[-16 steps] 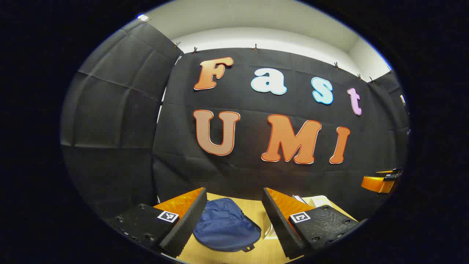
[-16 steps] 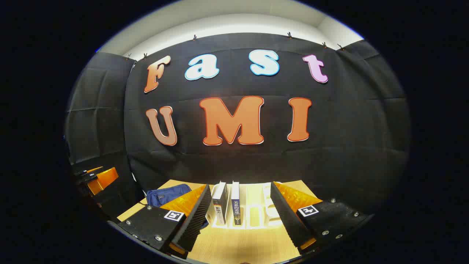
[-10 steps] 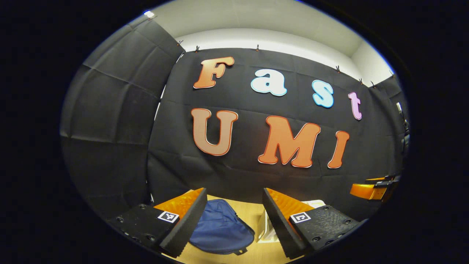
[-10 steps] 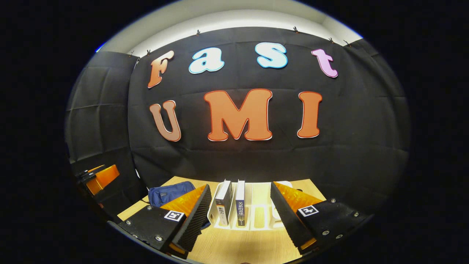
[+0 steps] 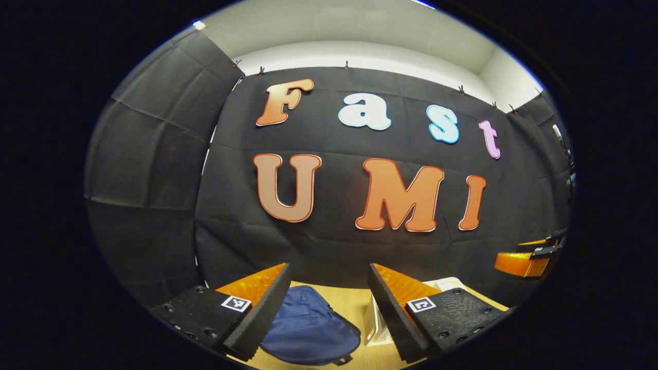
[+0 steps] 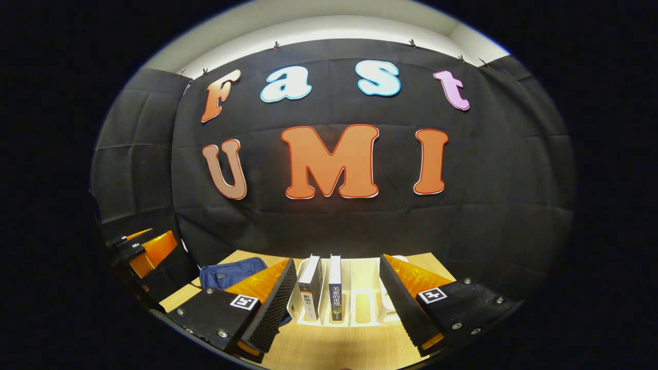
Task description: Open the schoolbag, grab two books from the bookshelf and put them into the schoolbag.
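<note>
A dark blue schoolbag (image 5: 307, 329) lies flat and closed on the wooden table, straight ahead between the fingers of my left gripper (image 5: 329, 308), which is open and holds nothing. In the right gripper view the schoolbag (image 6: 231, 272) sits at the left. Two books (image 6: 321, 288) stand upright, spines toward me, in a white bookshelf rack (image 6: 360, 303). My right gripper (image 6: 336, 303) is open in front of the rack, apart from it, with the books between its fingers' lines.
The wooden table (image 6: 339, 349) carries the bag and the rack. The rack's left end (image 5: 378, 324) shows beside the bag in the left gripper view. The other gripper shows at the right edge (image 5: 529, 259) there, and at the left edge (image 6: 146, 249) in the right gripper view.
Both views shifted slightly: the left gripper has turned a little to the right and dipped, and the right gripper has edged closer to the rack. Nothing was taken hold of.
</note>
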Demonstrator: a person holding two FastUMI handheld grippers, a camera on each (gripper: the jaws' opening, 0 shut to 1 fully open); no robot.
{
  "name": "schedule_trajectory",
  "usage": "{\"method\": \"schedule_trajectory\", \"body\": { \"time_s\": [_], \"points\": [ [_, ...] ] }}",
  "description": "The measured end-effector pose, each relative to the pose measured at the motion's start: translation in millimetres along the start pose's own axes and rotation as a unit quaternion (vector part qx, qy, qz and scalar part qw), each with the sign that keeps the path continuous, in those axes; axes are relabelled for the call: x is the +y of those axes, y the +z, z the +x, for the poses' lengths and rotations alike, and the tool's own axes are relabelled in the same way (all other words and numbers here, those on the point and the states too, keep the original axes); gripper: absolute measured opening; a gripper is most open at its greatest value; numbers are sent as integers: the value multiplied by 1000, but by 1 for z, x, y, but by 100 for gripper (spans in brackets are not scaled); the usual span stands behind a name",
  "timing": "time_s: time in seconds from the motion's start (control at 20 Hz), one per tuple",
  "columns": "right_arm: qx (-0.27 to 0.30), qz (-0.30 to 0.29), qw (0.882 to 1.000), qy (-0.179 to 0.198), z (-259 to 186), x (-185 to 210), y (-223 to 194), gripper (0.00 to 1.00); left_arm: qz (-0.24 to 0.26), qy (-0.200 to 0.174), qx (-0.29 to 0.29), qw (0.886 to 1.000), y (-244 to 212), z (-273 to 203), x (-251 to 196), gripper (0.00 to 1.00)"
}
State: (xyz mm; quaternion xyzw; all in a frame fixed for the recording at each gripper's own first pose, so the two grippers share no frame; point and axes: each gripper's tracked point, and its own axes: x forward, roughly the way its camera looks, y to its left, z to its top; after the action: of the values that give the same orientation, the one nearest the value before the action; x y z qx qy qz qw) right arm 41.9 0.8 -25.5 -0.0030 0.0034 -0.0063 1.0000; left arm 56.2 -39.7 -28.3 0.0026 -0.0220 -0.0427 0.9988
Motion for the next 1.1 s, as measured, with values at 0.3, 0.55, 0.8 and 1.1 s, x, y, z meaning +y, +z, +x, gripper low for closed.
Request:
{"method": "schedule_trajectory", "body": {
  "time_s": [0.3,0.55,0.8,1.1],
  "points": [
    [5,9,1000,4,-6,-11,-5,97,22,4,10,1000,-8,0,-7,94],
    [5,8,1000,16,-18,-26,-6,97,-21,-5,2,1000,-8,-22,-26,94],
    [10,9,1000,21,-28,-45,-12,97,-17,33,14,999,-27,-37,-25,95],
    [19,31,999,21,-31,-57,-18,97,-5,36,17,999,-30,-35,-25,94]
  ]
}}
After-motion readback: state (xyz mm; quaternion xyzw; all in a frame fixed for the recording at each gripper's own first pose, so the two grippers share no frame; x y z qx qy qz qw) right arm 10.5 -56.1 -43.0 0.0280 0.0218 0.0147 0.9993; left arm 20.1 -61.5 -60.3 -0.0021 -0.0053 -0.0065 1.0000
